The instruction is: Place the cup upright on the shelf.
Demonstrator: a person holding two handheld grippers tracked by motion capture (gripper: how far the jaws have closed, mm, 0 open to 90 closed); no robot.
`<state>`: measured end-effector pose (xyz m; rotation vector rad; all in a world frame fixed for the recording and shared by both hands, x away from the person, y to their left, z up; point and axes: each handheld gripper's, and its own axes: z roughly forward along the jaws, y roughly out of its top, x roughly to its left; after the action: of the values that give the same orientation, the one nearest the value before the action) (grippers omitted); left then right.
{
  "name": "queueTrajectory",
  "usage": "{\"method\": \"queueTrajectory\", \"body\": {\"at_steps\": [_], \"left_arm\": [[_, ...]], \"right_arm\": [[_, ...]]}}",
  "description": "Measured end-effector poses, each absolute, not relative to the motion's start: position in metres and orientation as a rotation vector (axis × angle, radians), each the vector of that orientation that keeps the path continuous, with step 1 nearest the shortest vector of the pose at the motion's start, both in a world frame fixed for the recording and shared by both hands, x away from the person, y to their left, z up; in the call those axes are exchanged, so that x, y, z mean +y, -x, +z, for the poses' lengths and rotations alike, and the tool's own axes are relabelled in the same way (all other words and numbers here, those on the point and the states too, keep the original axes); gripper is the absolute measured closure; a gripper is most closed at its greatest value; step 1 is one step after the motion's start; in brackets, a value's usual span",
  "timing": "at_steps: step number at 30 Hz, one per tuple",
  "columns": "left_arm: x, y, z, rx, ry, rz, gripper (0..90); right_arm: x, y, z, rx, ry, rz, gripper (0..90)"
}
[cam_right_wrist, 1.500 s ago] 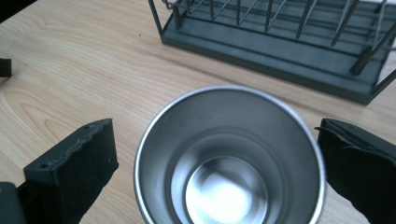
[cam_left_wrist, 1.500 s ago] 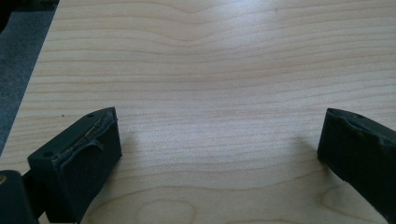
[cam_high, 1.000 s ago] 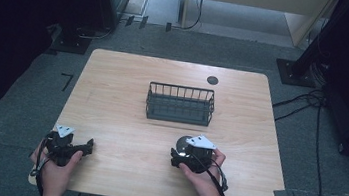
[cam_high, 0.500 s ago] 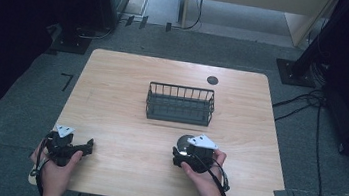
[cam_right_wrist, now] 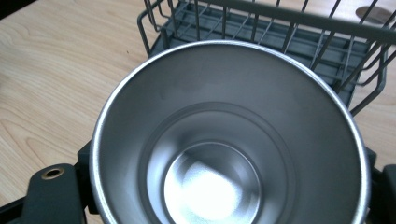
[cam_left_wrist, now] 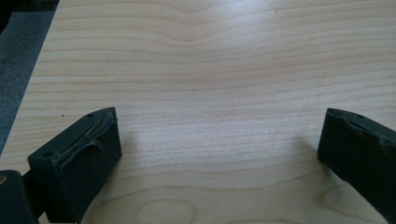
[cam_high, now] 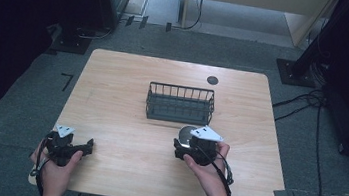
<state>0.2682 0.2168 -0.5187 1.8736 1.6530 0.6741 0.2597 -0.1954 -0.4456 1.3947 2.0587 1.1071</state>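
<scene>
The right gripper (cam_high: 187,149) clasped a steel cup (cam_right_wrist: 229,135) just before the wire basket (cam_high: 180,103); the left gripper (cam_left_wrist: 219,154), well apart, stood spread wide.

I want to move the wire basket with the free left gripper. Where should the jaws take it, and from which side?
Probably the top rail of the wire basket, taken from above on its near long side. The basket stands upright and open-topped on the table, with thin wires and gaps a jaw could slip through. The left gripper is open.
</scene>
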Motion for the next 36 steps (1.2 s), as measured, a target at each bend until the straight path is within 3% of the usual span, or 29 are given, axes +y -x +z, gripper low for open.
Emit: {"method": "queueTrajectory", "body": {"at_steps": [36], "left_arm": [[0.217,-0.268,-0.519,1.653,-1.872,0.674,0.0]], "right_arm": [[-0.200,-0.317,-0.383,1.988,-1.371,1.143,18.4]]}}
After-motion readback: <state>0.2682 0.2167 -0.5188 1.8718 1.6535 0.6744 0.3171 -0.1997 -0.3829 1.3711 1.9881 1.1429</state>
